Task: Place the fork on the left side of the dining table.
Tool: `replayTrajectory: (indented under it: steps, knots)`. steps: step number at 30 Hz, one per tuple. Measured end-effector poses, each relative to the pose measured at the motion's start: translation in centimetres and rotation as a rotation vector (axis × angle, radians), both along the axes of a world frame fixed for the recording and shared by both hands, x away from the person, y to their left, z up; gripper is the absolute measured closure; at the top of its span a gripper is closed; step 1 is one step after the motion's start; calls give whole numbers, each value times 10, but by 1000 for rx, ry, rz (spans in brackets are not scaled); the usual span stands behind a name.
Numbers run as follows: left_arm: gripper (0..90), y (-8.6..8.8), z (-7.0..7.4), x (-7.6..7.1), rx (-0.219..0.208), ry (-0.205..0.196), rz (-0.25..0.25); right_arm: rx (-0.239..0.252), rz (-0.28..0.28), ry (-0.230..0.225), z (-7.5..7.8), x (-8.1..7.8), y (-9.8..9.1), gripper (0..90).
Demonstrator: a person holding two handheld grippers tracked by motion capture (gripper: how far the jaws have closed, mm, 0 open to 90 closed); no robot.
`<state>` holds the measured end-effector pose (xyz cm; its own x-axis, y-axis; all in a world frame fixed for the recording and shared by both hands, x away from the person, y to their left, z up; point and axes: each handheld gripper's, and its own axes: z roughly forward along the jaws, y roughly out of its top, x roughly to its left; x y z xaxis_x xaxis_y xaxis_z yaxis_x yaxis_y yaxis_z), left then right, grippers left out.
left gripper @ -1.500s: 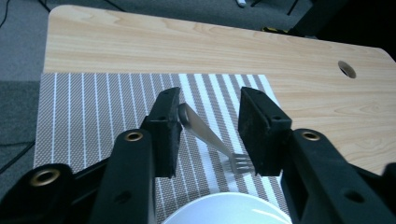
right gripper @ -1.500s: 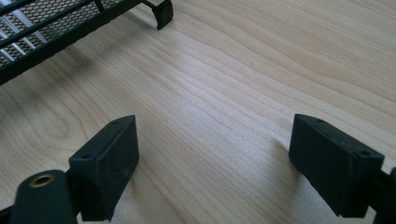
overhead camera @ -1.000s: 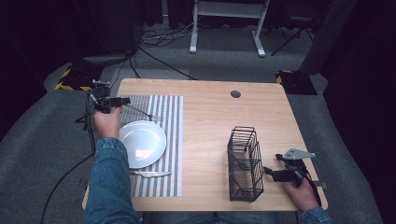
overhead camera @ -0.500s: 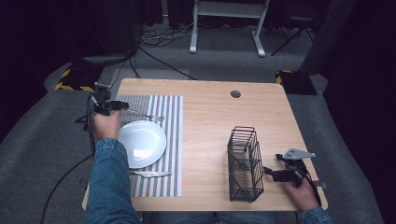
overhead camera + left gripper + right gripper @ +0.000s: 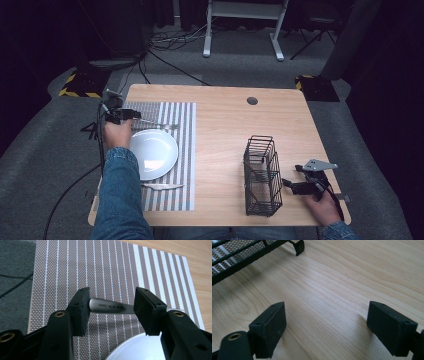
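Straddling a fork handle [image 5: 111, 307] near the plate's rim [image 5: 132, 345], the left gripper's [image 5: 111, 308] fingers have just been widening, released.

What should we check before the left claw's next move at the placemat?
1. Left claw open: ok. Its jaws have just been opening, with the utensil handle between them.
2. Pads clear of the handle: cannot tell, since its ends run behind them.
3. Handle lying flat on the placemat: ok.
4. Handle apart from the plate: ok.
5. Right claw open over bare table, nothing between its jaws: ok.
6. Wire basket upright beside the right claw: ok.
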<state>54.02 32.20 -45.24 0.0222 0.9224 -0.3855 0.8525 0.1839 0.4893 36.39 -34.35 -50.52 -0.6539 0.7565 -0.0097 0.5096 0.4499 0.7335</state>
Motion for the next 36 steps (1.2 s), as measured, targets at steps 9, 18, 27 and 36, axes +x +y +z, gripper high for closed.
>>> replayTrajectory:
  steps: [9, 18, 27, 36]
  knots:
    - [476, 1, -8, 1, -9, 32, 19, 0, -1, 0, 0, 0, 0, 161]
    - [467, 9, -14, -1, -24, 56, 41, 0, -1, 0, 0, 0, 0, 161]
    - [456, 12, -9, -4, -11, 29, 58, 0, -1, 0, 0, 0, 0, 160]
    - [457, 3, 20, -16, 9, -82, 17, 0, -1, 0, 0, 0, 0, 161]
